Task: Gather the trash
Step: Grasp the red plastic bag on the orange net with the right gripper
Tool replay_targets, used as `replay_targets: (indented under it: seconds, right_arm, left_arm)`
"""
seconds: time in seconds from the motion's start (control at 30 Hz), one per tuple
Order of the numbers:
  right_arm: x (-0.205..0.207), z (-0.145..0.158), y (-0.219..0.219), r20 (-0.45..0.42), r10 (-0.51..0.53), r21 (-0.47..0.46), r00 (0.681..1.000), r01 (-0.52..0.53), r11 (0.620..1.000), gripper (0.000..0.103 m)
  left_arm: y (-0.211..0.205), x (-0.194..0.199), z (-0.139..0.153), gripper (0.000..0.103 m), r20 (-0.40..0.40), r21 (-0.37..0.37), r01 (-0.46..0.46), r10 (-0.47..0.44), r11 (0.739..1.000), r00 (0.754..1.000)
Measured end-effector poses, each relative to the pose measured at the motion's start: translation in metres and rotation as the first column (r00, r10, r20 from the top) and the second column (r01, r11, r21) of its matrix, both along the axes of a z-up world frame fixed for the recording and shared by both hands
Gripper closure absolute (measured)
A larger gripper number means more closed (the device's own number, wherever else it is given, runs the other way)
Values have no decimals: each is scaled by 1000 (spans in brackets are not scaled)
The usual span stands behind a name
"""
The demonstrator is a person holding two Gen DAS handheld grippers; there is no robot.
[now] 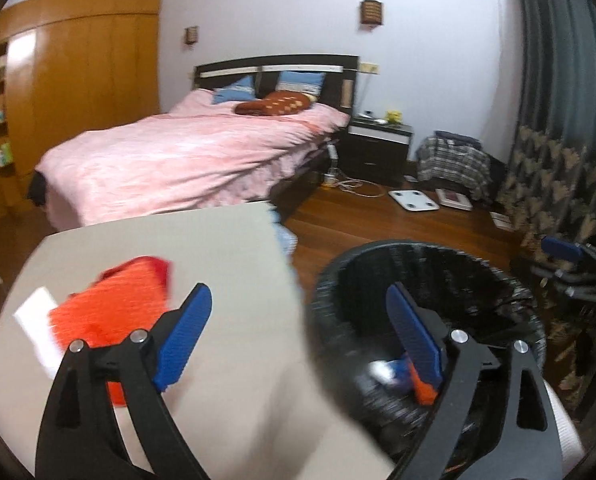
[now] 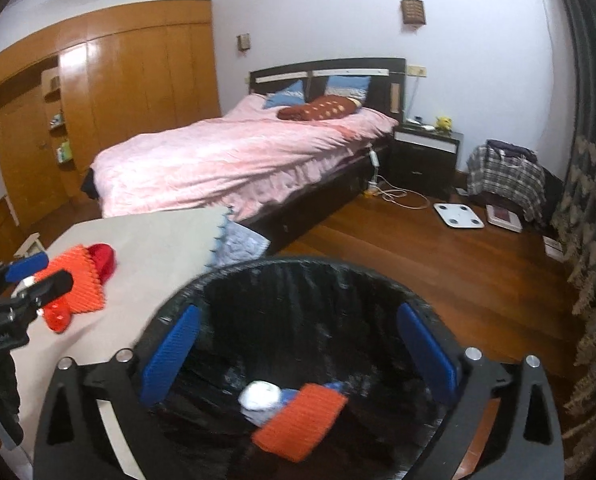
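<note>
My left gripper (image 1: 298,290) is open with nothing between its blue pads, spanning the edge of a white table (image 1: 217,240) and a black-lined trash bin (image 1: 418,276). Blurred orange spiky trash (image 1: 113,308) lies on the table by the left finger. My right gripper (image 2: 300,312) stands wide open and empty over the bin (image 2: 298,276). At the bin's bottom lie an orange spiky piece (image 2: 302,420), a white wad (image 2: 259,396) and something blue. Orange and red pieces (image 2: 73,280) remain on the table (image 2: 157,240), with the left gripper's fingers (image 2: 25,266) right beside them.
A bed with a pink cover (image 2: 237,160) stands behind the table. A dark nightstand (image 2: 426,156), white scale (image 2: 460,216), cables and a plaid bag (image 2: 506,180) sit on the wood floor. Patterned curtains (image 2: 594,220) hang at the right, a wardrobe (image 2: 117,100) at the left.
</note>
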State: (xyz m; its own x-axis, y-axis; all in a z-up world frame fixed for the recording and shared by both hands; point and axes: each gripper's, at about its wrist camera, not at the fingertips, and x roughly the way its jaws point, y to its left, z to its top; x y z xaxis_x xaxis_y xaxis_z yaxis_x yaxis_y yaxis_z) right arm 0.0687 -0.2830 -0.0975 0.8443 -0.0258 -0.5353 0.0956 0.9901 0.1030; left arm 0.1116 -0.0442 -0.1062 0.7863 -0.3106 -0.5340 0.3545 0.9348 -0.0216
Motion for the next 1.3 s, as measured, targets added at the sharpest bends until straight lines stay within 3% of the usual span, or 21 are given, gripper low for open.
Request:
replay_targets:
  seconds: [0.27,0.63,1.0,1.3]
  right_arm:
    - [22,3,70,18,137,24,990,-137,990,6]
    - [52,-12,160,4,298,31,955,-298,954,6]
    - [78,-36,232,-27,397,53,918,-395,917,7]
    - [90,-59,283,-73,465,53,882,-463,885,16]
  left_arm:
    - [78,-8,1,16,3,34,-173,173,984,985]
    - [169,-10,-17,16,-22,61,-358,360,932,933]
    - [220,-4,-41,18,-65,76,-433,438,898,897]
    - [250,-4,-51,20,-71,86,-472,477,878,876]
